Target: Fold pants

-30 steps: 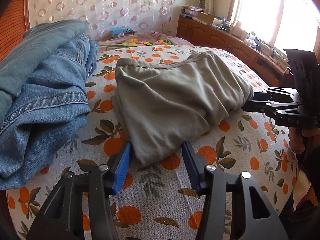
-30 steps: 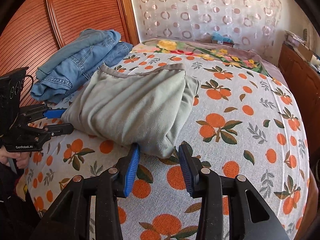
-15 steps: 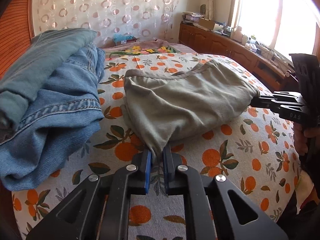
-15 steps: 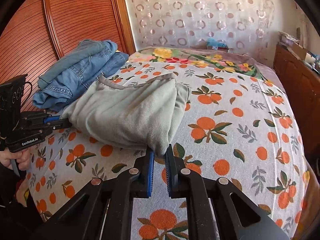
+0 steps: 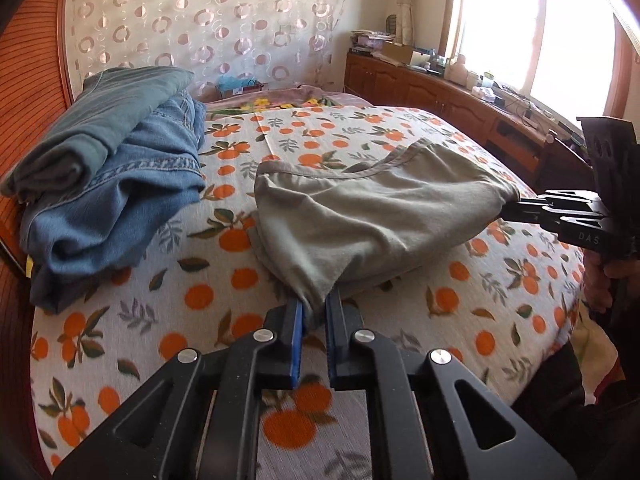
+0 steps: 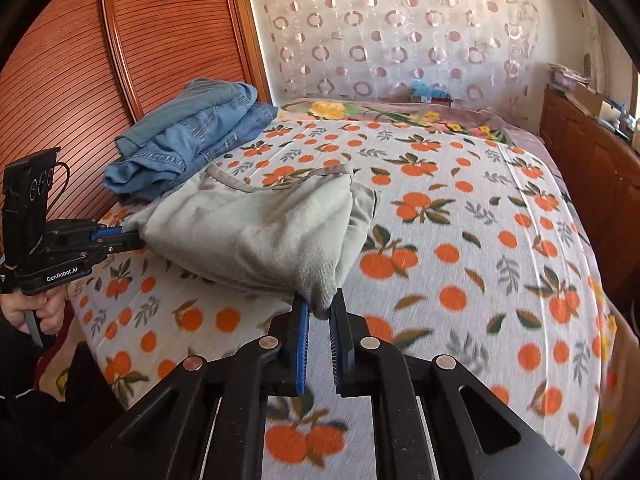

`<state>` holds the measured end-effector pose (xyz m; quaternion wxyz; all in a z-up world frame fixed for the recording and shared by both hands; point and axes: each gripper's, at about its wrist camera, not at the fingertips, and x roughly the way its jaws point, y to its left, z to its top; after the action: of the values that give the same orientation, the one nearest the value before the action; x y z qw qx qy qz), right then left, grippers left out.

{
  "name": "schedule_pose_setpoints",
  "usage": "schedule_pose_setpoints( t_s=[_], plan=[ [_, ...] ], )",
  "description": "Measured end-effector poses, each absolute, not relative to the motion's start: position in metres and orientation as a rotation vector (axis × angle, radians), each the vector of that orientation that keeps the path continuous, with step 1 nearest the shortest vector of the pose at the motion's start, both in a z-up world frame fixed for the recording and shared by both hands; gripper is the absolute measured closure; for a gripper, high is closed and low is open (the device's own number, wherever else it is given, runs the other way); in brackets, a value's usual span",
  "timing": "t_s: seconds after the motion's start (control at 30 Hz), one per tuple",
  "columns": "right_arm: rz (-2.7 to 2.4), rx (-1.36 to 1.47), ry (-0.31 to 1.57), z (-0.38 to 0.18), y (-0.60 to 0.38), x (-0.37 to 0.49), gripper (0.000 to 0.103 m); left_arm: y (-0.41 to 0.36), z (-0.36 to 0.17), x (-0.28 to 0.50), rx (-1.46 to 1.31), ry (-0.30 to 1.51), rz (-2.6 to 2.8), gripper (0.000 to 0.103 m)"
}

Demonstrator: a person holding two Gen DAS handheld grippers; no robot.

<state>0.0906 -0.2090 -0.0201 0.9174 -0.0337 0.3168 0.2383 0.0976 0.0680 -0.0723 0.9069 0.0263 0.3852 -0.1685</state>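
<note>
Both grippers, left (image 5: 315, 312) and right (image 6: 320, 314), clench corners of the grey pants (image 5: 372, 216), apparently lifted off the orange-print bedspread (image 6: 480, 240); jeans (image 5: 112, 184) upper left.

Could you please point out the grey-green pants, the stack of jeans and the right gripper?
grey-green pants (image 5: 372, 216): left wrist view, middle of folded cloth.
stack of jeans (image 6: 188, 140): right wrist view, denim top fold.
right gripper (image 6: 319, 314): right wrist view, between fingertips pinching the pants corner.

Folded jeans (image 5: 116, 196) crowd the bedspread's (image 6: 480, 248) left side; its right lies open.
</note>
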Motion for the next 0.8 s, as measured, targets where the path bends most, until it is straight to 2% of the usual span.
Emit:
schedule_pose_setpoints(
  t_s=[0.33, 0.67, 0.8],
  plan=[
    [0.485, -0.034, 0.658, -0.025, -0.224, 0.033, 0.094, 0.055, -0.073, 0.049, 0.061, 0.799, -0.37, 0.092],
    [0.484, -0.046, 0.685, -0.03, -0.225, 0.016, 0.093, 0.048, -0.078, 0.03, 0.071, 0.827, -0.377, 0.092],
    [0.467, -0.06, 0.677, -0.023, -0.227, 0.01, 0.087, 0.051, -0.07, 0.028, 0.064, 0.82, -0.372, 0.087]
  ],
)
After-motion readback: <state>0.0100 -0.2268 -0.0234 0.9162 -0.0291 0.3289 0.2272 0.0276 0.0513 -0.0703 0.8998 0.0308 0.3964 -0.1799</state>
